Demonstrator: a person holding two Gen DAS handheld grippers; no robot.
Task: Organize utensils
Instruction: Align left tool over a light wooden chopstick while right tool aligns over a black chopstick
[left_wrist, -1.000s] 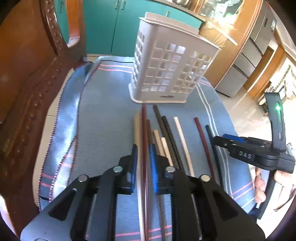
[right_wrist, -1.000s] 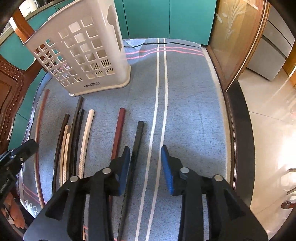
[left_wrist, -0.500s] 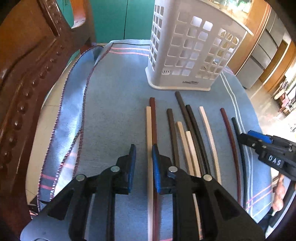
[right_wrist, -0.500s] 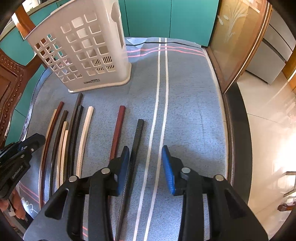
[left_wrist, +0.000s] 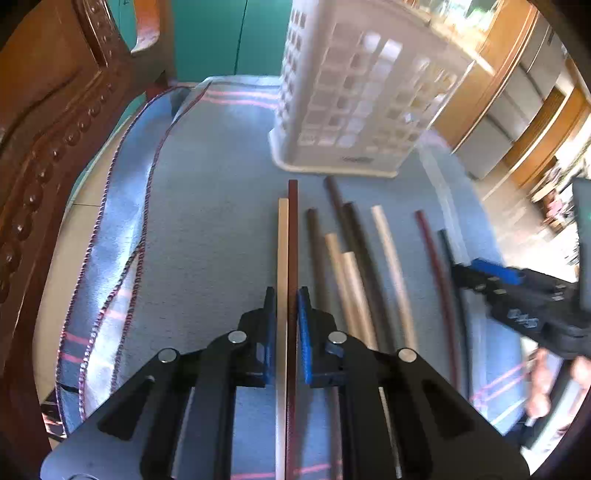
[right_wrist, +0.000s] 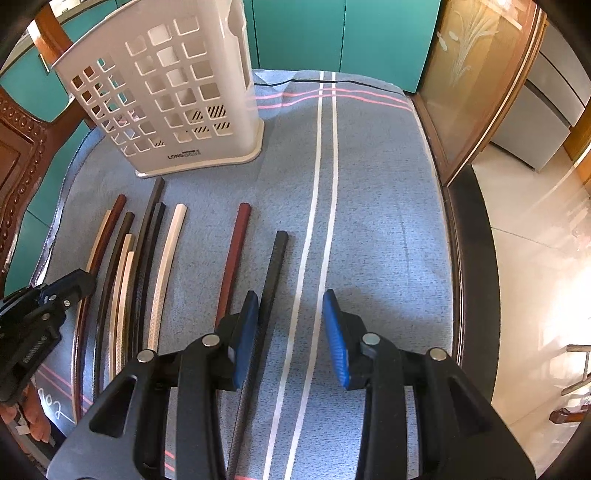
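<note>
Left gripper (left_wrist: 287, 314) narrowed around cream chopstick (left_wrist: 282, 251) and maroon chopstick (left_wrist: 293, 236), contact unclear; right gripper (right_wrist: 290, 332) spread wide, chopstick ends hidden beneath.

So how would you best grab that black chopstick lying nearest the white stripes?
Likely from above, pinching the black chopstick across its narrow width near its middle. It lies flat on the cloth, apart from the red one, so the open right gripper has room either side.
</note>
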